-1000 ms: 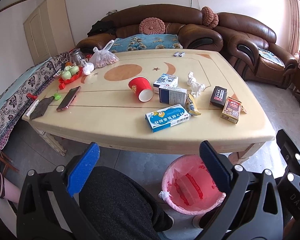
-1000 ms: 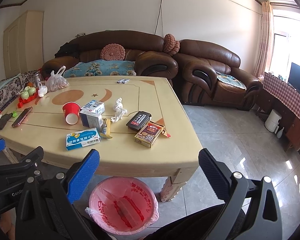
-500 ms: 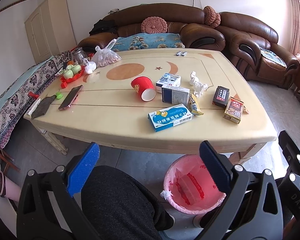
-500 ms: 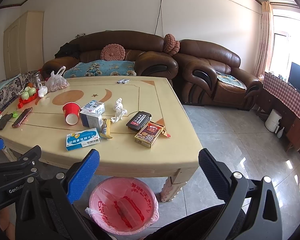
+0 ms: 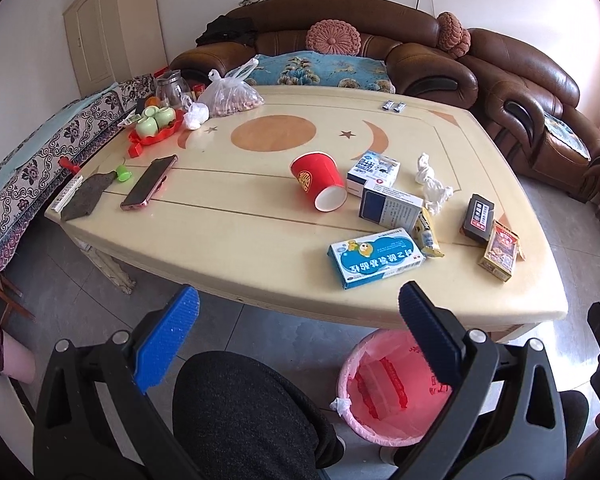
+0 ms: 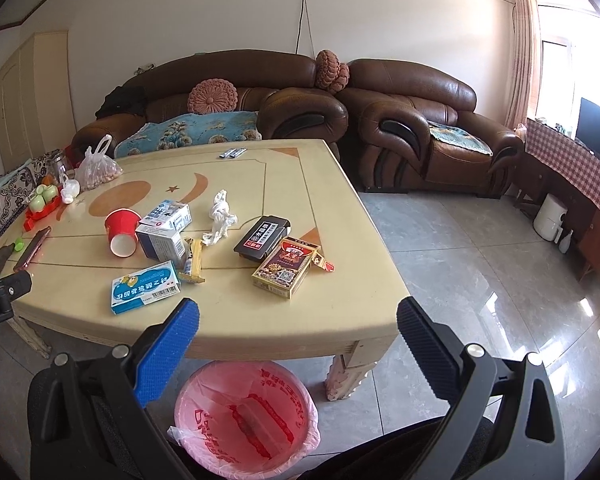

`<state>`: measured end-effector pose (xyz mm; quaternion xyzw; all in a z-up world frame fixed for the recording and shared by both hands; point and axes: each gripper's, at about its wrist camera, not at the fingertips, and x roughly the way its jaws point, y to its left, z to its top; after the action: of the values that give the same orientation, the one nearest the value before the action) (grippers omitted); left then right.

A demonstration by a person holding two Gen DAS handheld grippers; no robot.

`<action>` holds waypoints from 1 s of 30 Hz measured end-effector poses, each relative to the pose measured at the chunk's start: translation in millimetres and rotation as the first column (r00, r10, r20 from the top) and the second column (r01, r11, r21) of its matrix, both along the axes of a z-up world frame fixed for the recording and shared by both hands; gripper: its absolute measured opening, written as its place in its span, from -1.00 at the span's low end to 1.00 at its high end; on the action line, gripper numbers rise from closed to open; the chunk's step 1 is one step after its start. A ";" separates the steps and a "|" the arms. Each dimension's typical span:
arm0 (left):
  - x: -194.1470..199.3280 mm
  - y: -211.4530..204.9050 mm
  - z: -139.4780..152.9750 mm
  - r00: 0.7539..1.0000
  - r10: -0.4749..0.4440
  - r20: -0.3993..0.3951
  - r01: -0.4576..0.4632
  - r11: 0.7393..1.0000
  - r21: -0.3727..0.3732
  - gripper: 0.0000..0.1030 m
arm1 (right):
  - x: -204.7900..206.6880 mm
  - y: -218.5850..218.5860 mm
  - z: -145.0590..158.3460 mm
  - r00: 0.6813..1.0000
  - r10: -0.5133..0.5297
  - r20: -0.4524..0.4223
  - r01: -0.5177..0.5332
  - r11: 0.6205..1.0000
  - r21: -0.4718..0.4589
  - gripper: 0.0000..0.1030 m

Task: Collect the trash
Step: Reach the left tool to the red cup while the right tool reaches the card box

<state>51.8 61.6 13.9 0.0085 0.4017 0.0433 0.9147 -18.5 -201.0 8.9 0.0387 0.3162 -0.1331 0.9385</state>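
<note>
Pink-lined round bin (image 6: pixel 246 420) sits on the floor under the near edge of the cream table (image 6: pixel 300 312). Your left gripper (image 5: pixel 298 330) and right gripper (image 6: pixel 296 330) hover short of it, fingers spread, empty. Take the blue-and-white cardboard box (image 5: pixel 376 258) first; pinch across its narrow sides, lift clear before swinging down.

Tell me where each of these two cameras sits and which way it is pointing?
Left wrist view: sits on the left tool, low before the table, facing the sofa; a knee shows between its open blue fingers.
Right wrist view: sits on the right tool, further right, facing the table corner and the armchair; part of the left tool shows at its left edge.
Both share the red cup, the blue box and the pink bin.
</note>
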 end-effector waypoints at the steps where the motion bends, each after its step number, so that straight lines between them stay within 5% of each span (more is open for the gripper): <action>1: 6.6 1.8 0.5 1.000 0.003 -0.004 -0.003 1.000 0.001 0.91 | 4.2 -3.5 -0.9 1.000 -0.005 -0.003 0.005 1.000 0.003 0.88; 19: 127.4 -2.7 -12.6 0.995 0.039 -0.090 -0.037 0.999 0.018 0.91 | 103.4 -23.1 -40.2 0.994 -0.022 -0.111 0.026 0.999 0.041 0.88; 30: 209.7 7.4 -50.5 0.976 0.072 -0.204 -0.078 0.997 -0.019 0.91 | 154.1 -25.4 -85.8 0.978 -0.023 -0.207 0.041 0.996 0.083 0.88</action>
<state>261.5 69.0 -36.7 -0.0147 0.4935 0.0712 0.8667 135.6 -226.4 -76.9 0.0705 0.4164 -0.1377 0.8959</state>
